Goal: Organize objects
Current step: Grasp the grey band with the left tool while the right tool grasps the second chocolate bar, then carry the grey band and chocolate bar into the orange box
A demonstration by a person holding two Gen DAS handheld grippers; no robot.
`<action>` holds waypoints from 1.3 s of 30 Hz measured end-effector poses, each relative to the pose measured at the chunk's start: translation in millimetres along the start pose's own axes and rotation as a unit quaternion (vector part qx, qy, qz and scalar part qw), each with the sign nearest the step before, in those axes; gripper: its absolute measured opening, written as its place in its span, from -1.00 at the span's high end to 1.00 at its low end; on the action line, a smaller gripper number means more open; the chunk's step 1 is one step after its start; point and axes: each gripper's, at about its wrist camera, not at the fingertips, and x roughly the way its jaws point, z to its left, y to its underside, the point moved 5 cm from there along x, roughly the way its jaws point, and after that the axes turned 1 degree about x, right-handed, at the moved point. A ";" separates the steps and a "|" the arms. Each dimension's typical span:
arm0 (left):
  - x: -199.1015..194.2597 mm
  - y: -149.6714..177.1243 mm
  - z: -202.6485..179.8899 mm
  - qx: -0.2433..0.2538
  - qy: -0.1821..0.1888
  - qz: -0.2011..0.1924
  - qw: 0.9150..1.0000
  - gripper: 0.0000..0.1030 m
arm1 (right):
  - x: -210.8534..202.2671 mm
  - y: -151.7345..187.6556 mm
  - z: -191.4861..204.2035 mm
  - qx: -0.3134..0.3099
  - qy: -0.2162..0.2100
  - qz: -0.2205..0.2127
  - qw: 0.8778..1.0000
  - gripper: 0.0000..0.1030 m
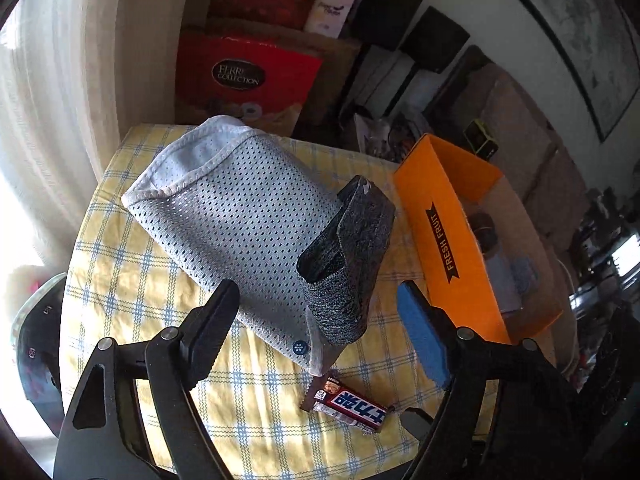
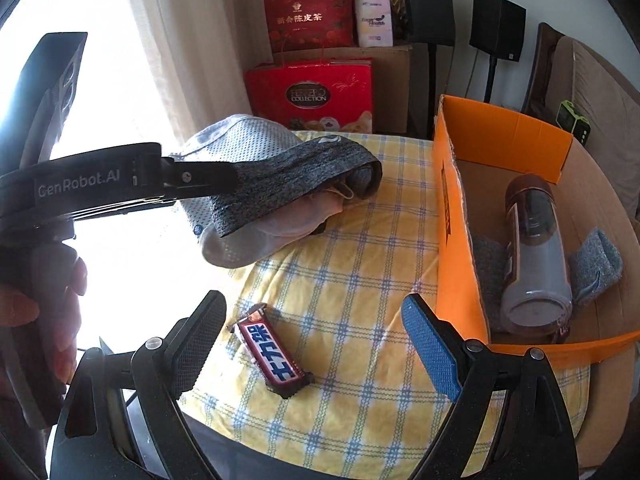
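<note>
A grey mesh garment with a dark heathered waistband (image 1: 344, 256) lies on the yellow checked tablecloth (image 1: 132, 280); it also shows in the right wrist view (image 2: 296, 172). My left gripper (image 1: 318, 296) is open just in front of the waistband; in the right wrist view its finger (image 2: 200, 176) reaches the band from the left. A chocolate bar (image 2: 270, 354) lies between my right gripper's open fingers (image 2: 312, 320), below them; it also shows in the left wrist view (image 1: 348, 404). An orange cardboard box (image 2: 456, 216) stands at the right with a bottle (image 2: 534, 256) and grey cloths inside.
Red gift boxes (image 2: 310, 94) and a cardboard carton stand behind the table by the curtain. Black speakers (image 2: 498, 26) on stands are at the back. A sofa (image 2: 592, 84) lies beyond the orange box (image 1: 444, 240).
</note>
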 end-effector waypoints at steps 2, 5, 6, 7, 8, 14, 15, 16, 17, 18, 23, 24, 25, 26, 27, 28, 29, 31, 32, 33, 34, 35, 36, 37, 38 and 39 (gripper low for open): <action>2.5 -1.8 -0.6 0.001 0.001 0.000 1.000 -0.38 | 7.0 2.5 2.9 -0.006 -0.004 0.006 1.000 -0.73; 7.0 -3.1 -2.4 0.003 0.002 0.005 1.000 -0.25 | 18.7 8.1 7.3 -0.015 -0.011 0.018 1.000 -0.68; 8.5 -2.9 -3.1 0.004 0.002 0.007 1.000 -0.19 | 23.0 10.5 8.3 -0.017 -0.013 0.023 1.000 -0.67; 9.7 -2.5 -3.6 0.005 0.003 0.008 1.000 -0.09 | 27.5 12.6 9.1 -0.019 -0.015 0.027 0.999 -0.66; 10.7 -2.0 -4.3 0.006 0.003 0.010 1.000 -0.03 | 31.6 15.1 9.9 -0.021 -0.018 0.032 0.999 -0.63; 18.2 0.4 -9.1 0.012 0.003 0.022 1.000 0.42 | 55.0 31.7 14.4 -0.035 -0.020 0.057 0.998 -0.40; 18.4 0.1 -9.5 0.012 0.005 0.022 1.000 0.46 | 58.2 33.8 14.8 -0.037 -0.021 0.060 0.997 -0.39; 18.4 -0.1 -10.1 0.011 0.006 0.021 1.000 0.54 | 61.1 35.8 15.1 -0.039 -0.022 0.063 0.997 -0.36; 18.6 -0.3 -10.6 0.012 0.006 0.021 1.000 0.58 | 63.2 37.4 15.8 -0.040 -0.026 0.065 0.997 -0.34; 18.0 -0.4 -10.9 0.013 0.005 0.020 1.000 0.67 | 65.2 38.8 16.7 -0.042 -0.028 0.067 0.996 -0.32; 13.6 -3.3 -11.9 0.011 0.013 0.011 1.000 0.85 | 70.0 43.0 25.4 -0.081 -0.017 0.067 0.994 -0.12; 12.8 -4.0 -12.5 0.012 0.013 0.009 1.000 0.88 | 70.8 43.3 26.5 -0.085 -0.016 0.067 0.994 -0.08; 11.6 -4.1 -12.9 0.012 0.015 0.007 1.000 0.89 | 71.2 43.2 27.5 -0.088 -0.016 0.066 0.994 -0.02; 10.3 -4.7 -13.5 0.011 0.017 0.004 1.000 0.90 | 71.3 43.1 28.4 -0.090 -0.019 0.066 0.994 0.16; 8.4 -5.3 -14.6 0.011 0.020 0.001 1.000 0.90 | 71.2 42.8 29.0 -0.090 -0.022 0.066 0.993 0.25; 6.4 -6.3 -15.8 0.012 0.023 -0.001 1.000 0.91 | 71.1 42.5 29.2 -0.091 -0.022 0.066 0.993 0.38; 4.5 -7.2 -17.6 0.012 0.027 -0.003 1.000 0.91 | 71.0 42.1 28.7 -0.091 -0.020 0.066 0.993 0.44; -0.1 -8.9 -20.5 0.013 0.035 -0.003 0.999 0.92 | 71.0 41.3 25.8 -0.081 -0.025 0.067 0.994 0.44; -2.3 -11.0 -23.1 0.015 0.038 -0.005 0.999 0.92 | 70.1 40.4 23.2 -0.074 -0.026 0.066 0.995 0.44; -4.6 -14.0 -26.4 0.017 0.039 -0.008 0.999 0.92 | 68.1 38.9 20.0 -0.067 -0.026 0.063 0.995 0.44; -8.0 -17.4 -29.7 0.021 0.040 -0.012 0.999 0.92 | 65.4 37.1 16.6 -0.059 -0.027 0.060 0.996 0.44; -11.7 -20.6 -33.6 0.025 0.041 -0.018 0.999 0.92 | 61.4 34.5 12.6 -0.050 -0.028 0.055 0.997 0.44; -15.3 -24.2 -37.7 0.028 0.044 -0.023 0.998 0.92 | 57.2 31.8 8.8 -0.043 -0.027 0.049 0.997 0.44; -19.1 -27.7 -42.1 0.030 0.047 -0.028 0.998 0.92 | 52.1 28.6 4.6 -0.037 -0.024 0.042 0.998 0.44; -23.1 -30.8 -46.7 0.034 0.051 -0.033 0.998 0.92 | 47.4 25.6 0.8 -0.032 -0.021 0.037 0.999 0.44; -27.0 -34.4 -51.5 0.036 0.054 -0.038 0.997 0.92 | 42.0 22.2 -3.4 -0.027 -0.019 0.031 0.999 0.44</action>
